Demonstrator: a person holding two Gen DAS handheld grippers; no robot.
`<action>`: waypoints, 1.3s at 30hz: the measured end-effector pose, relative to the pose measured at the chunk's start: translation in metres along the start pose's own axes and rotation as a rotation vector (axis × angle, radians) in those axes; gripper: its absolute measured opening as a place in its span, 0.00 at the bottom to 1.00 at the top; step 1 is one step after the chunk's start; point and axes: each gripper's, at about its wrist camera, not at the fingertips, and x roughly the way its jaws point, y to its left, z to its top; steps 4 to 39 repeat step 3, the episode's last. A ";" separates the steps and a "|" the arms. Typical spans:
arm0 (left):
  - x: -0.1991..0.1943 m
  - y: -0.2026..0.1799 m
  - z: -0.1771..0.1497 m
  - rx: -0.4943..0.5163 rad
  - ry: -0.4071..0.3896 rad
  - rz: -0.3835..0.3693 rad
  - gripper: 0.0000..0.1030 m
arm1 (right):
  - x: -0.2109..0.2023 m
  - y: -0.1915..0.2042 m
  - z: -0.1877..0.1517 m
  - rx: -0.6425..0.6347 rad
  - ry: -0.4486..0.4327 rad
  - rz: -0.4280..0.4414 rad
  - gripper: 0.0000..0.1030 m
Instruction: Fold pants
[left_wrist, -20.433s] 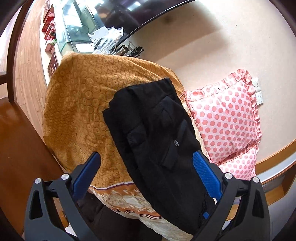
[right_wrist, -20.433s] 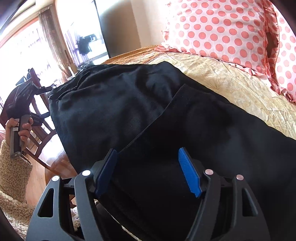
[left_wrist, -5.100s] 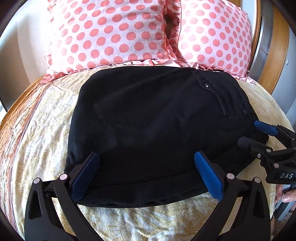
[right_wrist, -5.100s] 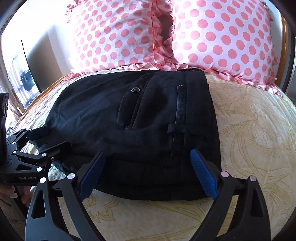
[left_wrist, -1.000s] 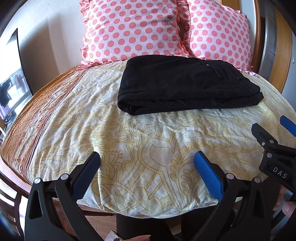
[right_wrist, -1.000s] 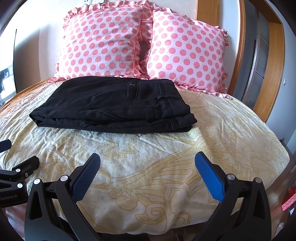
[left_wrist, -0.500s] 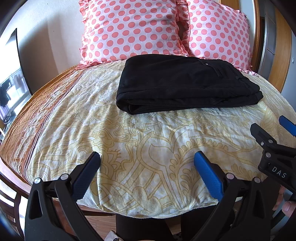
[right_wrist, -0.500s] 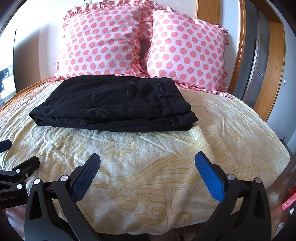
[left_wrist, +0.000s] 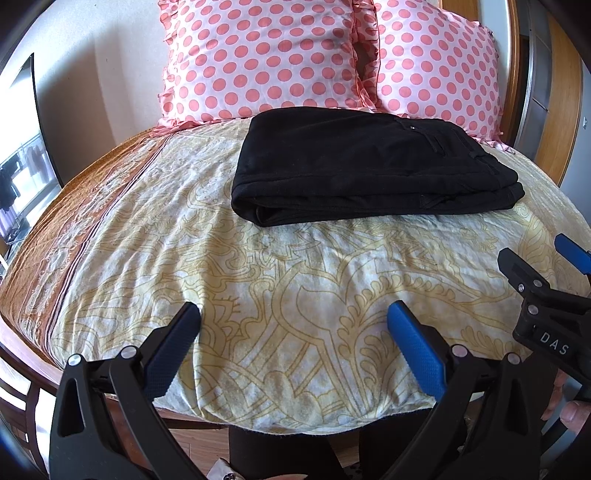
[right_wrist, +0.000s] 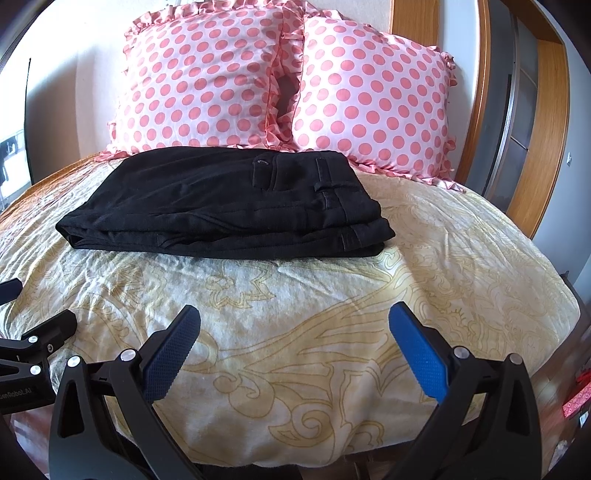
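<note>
The black pants (left_wrist: 369, 166) lie folded into a flat rectangular stack on the yellow patterned bedspread (left_wrist: 295, 280), just in front of the pillows; the right wrist view shows the same pants (right_wrist: 229, 206) with the waistband and belt loops to the right. My left gripper (left_wrist: 293, 332) is open and empty, held low over the near edge of the bed, well short of the pants. My right gripper (right_wrist: 293, 334) is open and empty too, equally far back. Each gripper shows at the side of the other's view.
Two pink polka-dot pillows (right_wrist: 280, 85) lean against the wall behind the pants. A wooden door frame (right_wrist: 546, 122) stands to the right. The bed's near edge (left_wrist: 295, 428) drops off below the grippers. A window and dark frame are at the far left.
Over the last second both grippers have hardly moved, drifting slightly. The pants lie still. Five seconds ago both grippers were at the pants' near edge; they have since pulled back.
</note>
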 end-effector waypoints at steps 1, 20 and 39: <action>0.000 0.000 0.000 0.000 0.000 0.000 0.98 | 0.000 0.000 0.001 0.000 0.001 0.000 0.99; 0.000 0.000 0.000 0.001 0.000 0.000 0.98 | -0.001 0.001 0.000 0.000 0.001 -0.001 0.99; 0.000 0.000 0.000 0.001 0.000 0.000 0.98 | -0.001 0.001 0.000 0.000 0.001 -0.001 0.99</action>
